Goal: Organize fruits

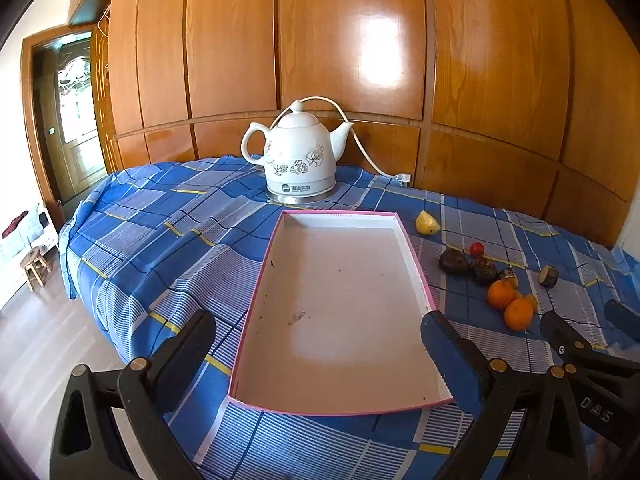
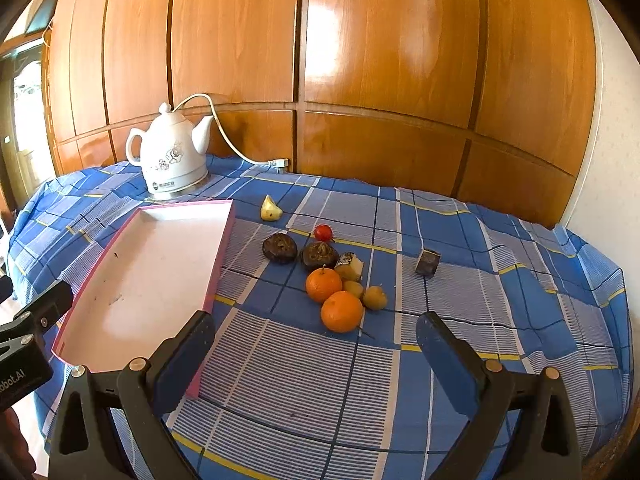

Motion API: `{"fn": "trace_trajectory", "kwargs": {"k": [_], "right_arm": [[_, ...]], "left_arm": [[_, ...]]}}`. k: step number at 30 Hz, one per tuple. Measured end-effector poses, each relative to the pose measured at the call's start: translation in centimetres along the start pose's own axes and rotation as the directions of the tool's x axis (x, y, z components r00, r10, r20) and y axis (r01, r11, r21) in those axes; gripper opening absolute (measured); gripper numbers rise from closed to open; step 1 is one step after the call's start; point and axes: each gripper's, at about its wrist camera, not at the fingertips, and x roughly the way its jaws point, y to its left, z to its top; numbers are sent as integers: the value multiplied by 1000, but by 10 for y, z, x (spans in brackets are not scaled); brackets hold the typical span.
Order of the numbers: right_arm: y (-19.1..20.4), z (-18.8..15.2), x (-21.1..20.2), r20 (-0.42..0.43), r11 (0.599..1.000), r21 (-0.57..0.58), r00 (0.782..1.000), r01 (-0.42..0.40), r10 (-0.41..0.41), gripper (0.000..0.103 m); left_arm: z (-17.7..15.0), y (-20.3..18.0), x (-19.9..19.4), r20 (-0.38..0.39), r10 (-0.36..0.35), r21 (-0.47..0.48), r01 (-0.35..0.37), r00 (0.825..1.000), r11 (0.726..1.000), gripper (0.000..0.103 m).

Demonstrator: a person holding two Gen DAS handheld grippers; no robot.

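Observation:
A pink-rimmed white tray (image 1: 414, 264) (image 2: 222, 248) lies empty on the blue checked tablecloth. To its right lie loose fruits: two oranges (image 2: 341, 311) (image 1: 518, 313), two dark brown fruits (image 2: 279, 248) (image 1: 454, 261), a small red fruit (image 2: 323, 232) (image 1: 476, 249), a yellow pear piece (image 2: 271, 209) (image 1: 427, 223), small yellowish fruits (image 2: 375, 297) and a dark cut piece (image 2: 427, 262) (image 1: 548, 276). My left gripper (image 1: 320, 336) is open and empty above the tray's near end. My right gripper (image 2: 316, 340) is open and empty just short of the oranges.
A white floral electric kettle (image 1: 298, 156) (image 2: 174, 158) stands behind the tray, its cord running to a plug (image 1: 402, 177) by the wooden wall panels. The table edge drops off on the left to a wooden floor with a small stool (image 1: 35, 266).

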Motion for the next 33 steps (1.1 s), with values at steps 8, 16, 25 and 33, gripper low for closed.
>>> {"fn": "trace_trajectory", "kwargs": {"k": [8,16,25,33], "right_arm": [[-1,1,-1,4,1000,0,1000,-3,3,102],[-2,3,-2,7,1000,4,1000,-3,3,102],[-9,7,-3,20,1000,7,1000,7,-7,102],[-19,13,-3,29,1000,2,999,13,-13,102]], "left_arm": [[-1,-1,0,-7,-8,0,8,1000,1000,103],[-1,-5,1,-15,-13,6,13,1000,1000,103],[-2,-7,3,-24,-12,20,13,1000,1000,103],[-3,-13,4,-32,-26,47,27,999,998,103]]}}
